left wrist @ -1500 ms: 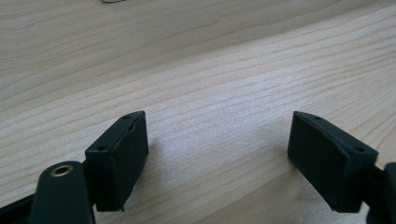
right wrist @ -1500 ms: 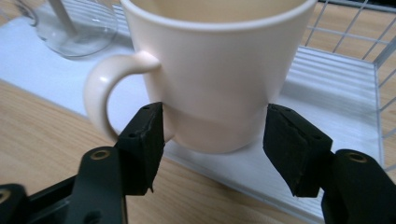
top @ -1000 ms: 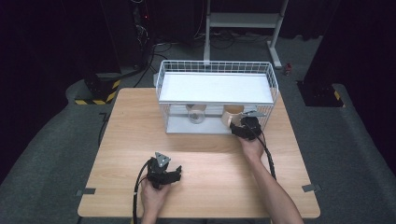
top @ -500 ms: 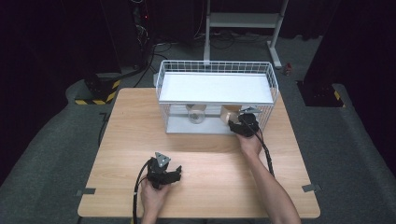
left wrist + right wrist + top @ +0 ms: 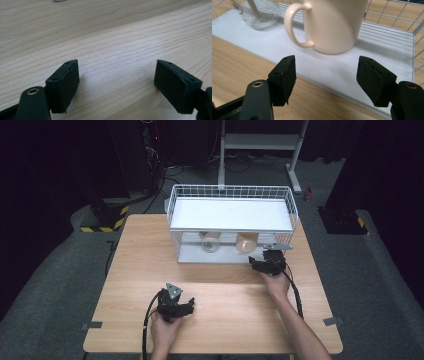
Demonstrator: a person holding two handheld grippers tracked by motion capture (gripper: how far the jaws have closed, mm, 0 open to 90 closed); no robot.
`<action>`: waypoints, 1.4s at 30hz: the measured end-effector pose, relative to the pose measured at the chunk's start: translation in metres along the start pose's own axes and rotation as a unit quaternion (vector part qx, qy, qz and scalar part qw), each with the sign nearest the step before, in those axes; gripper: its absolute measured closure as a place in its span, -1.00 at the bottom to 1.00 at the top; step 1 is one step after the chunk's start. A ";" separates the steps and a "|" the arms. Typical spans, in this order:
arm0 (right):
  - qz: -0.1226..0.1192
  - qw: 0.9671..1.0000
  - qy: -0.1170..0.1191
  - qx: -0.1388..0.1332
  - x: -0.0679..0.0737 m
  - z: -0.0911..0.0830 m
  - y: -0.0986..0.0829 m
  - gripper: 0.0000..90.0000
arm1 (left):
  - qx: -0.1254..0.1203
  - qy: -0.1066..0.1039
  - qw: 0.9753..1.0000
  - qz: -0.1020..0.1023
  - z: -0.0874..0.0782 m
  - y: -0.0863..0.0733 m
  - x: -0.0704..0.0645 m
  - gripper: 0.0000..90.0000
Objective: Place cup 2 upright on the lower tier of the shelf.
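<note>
A cream mug (image 5: 332,22) stands on the lower white shelf (image 5: 342,67) of a white wire rack (image 5: 232,205); its handle points left in the right gripper view. A clear stemmed glass (image 5: 260,12) stands beside it. In the high view the mug (image 5: 246,243) and the glass (image 5: 210,242) sit under the rack's upper shelf. My right gripper (image 5: 327,75) is open just outside the shelf's front edge, jaws on either side of the mug's line but short of it; it also appears as the right gripper (image 5: 270,262). My left gripper (image 5: 117,80) is open and empty over bare wood, at the front as the left gripper (image 5: 174,305).
The wooden table (image 5: 150,270) carries the rack at its back middle. Wire walls close the rack's right end (image 5: 412,27). Black cables trail from both grippers toward the table's front edge. Dark floor, a stand and equipment lie beyond the table.
My right gripper has drawn back a little from the rack toward me, with its jaws open. The left gripper has stayed in place.
</note>
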State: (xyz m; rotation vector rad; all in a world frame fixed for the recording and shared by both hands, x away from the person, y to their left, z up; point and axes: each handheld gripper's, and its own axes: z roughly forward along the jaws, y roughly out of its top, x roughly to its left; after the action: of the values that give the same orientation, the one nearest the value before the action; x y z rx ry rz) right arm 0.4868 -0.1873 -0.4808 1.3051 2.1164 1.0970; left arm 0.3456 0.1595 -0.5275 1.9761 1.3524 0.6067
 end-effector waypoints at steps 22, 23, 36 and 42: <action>0.008 0.999 0.028 -0.033 -0.007 -0.052 -0.019 -0.32 | 0.000 0.000 1.000 -0.002 0.000 0.000 0.000 -0.54; 0.007 0.999 0.029 -0.035 -0.007 -0.055 -0.020 -0.32 | 0.000 0.000 1.000 -0.002 0.000 0.000 0.000 -0.54; 0.009 0.999 0.033 -0.041 -0.010 -0.076 -0.041 -0.33 | 0.000 0.000 1.000 -0.003 0.000 0.000 -0.001 -0.54; 0.012 0.999 0.030 -0.042 -0.011 -0.083 -0.050 -0.33 | 0.000 0.000 1.000 -0.003 0.000 0.000 -0.001 -0.54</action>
State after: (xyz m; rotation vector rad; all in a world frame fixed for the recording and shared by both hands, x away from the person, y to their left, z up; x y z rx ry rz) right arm 0.4069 -0.2429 -0.4715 1.2757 2.0781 1.2373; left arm 0.3453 0.1590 -0.5276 1.9720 1.3573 0.6046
